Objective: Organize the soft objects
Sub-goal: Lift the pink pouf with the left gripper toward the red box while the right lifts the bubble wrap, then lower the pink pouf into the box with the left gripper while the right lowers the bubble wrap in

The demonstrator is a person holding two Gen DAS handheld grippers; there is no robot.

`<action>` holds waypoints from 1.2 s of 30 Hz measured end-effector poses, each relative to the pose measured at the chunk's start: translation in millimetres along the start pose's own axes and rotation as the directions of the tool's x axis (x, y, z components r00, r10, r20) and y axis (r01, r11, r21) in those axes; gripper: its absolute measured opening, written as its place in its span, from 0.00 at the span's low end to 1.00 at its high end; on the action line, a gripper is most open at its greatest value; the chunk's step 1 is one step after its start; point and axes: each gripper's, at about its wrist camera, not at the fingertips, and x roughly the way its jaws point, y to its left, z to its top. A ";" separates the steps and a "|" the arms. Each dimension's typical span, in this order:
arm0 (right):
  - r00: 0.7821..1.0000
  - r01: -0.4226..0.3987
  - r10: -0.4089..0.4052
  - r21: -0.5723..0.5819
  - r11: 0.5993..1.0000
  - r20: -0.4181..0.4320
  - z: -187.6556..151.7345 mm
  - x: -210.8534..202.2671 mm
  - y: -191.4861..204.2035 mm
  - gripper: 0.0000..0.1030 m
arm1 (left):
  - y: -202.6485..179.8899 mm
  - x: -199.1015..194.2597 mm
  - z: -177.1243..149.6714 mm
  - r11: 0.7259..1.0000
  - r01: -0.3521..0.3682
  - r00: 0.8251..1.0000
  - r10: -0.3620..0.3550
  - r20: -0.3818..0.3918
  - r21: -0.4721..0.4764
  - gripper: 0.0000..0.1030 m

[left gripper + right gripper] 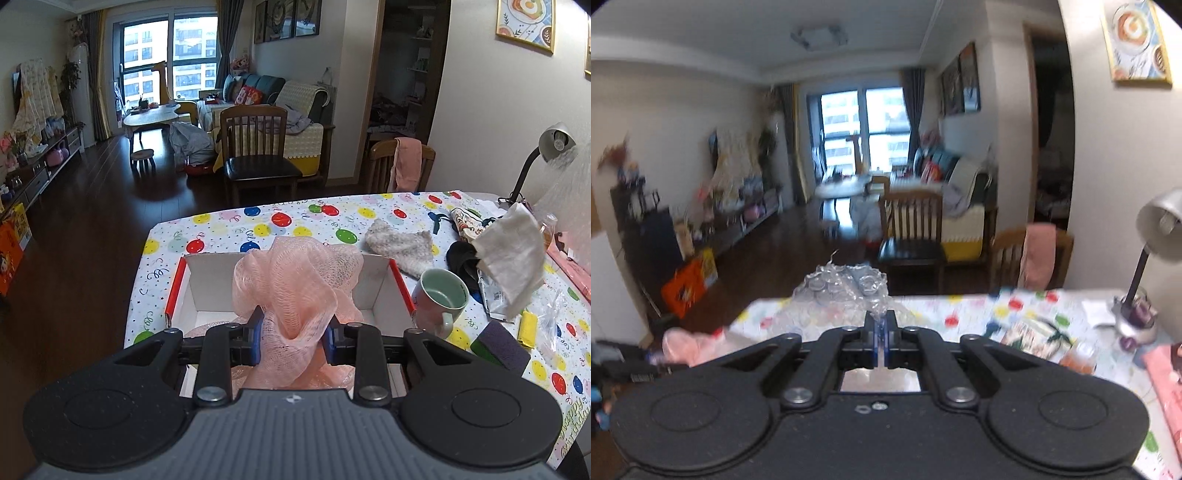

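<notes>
In the left wrist view, the left gripper [293, 334] pinches the pink mesh bath pouf [295, 284] over the white box [373, 284]; the pouf hides the box's middle and floor. The right wrist view is motion-blurred: the right gripper [881, 330], jaws pressed together, nips crumpled bubble wrap [842, 288] above the table edge.

I see a living room, dark wood floor [92, 206], big window [168, 55] with grey curtains, sofa [266, 96] along right wall, wooden chair [255, 147] facing me, framed pictures [288, 18], desk lamp [554, 142] at right, daylight only.
</notes>
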 end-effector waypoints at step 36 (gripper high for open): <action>0.974 0.087 -0.078 0.036 0.996 -0.212 -46.5 -0.6 -5.6 0.02 | -131.6 -2.2 -6.3 0.899 0.379 0.925 -0.369 -0.087 0.217 0.29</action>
